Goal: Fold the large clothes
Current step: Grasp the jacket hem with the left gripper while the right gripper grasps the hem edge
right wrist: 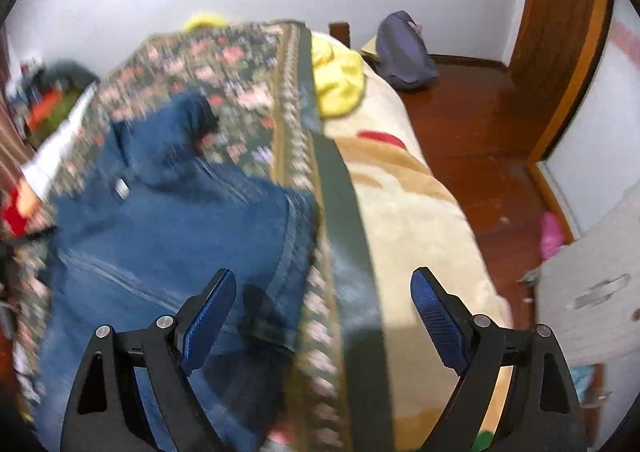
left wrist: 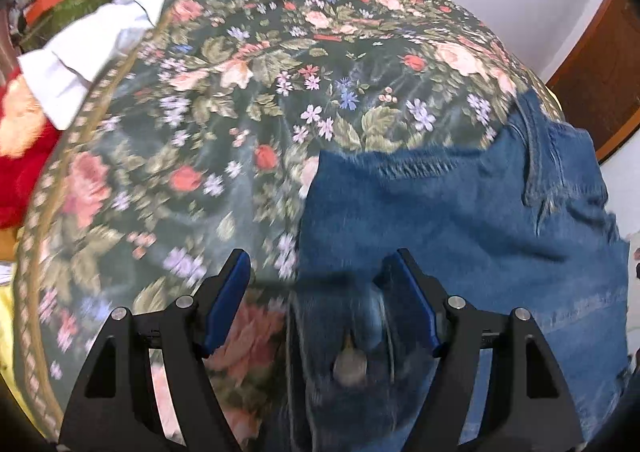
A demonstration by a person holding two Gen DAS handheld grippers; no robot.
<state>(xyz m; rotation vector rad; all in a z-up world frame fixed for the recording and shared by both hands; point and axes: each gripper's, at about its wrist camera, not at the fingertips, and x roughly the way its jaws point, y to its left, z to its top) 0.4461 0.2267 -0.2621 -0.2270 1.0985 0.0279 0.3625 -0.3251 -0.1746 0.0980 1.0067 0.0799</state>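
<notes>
A pair of blue jeans (left wrist: 460, 220) lies on a dark floral bedspread (left wrist: 240, 92). In the left wrist view the jeans fill the right half, with a metal button (left wrist: 350, 366) near the bottom. My left gripper (left wrist: 320, 272) is open, its jaws either side of the jeans' left edge, holding nothing. In the right wrist view the jeans (right wrist: 168, 236) lie at the left on the floral bedspread (right wrist: 240, 84). My right gripper (right wrist: 324, 292) is wide open above the jeans' right edge and the bedspread border, empty.
A white cloth (left wrist: 92, 48) and a red plush item (left wrist: 20, 156) lie at the bed's left. A cream blanket (right wrist: 400, 212), a yellow cloth (right wrist: 340, 84) and a grey bag (right wrist: 404, 52) are at the right. Wooden floor (right wrist: 480, 132) and a pale cabinet (right wrist: 592, 284) are further right.
</notes>
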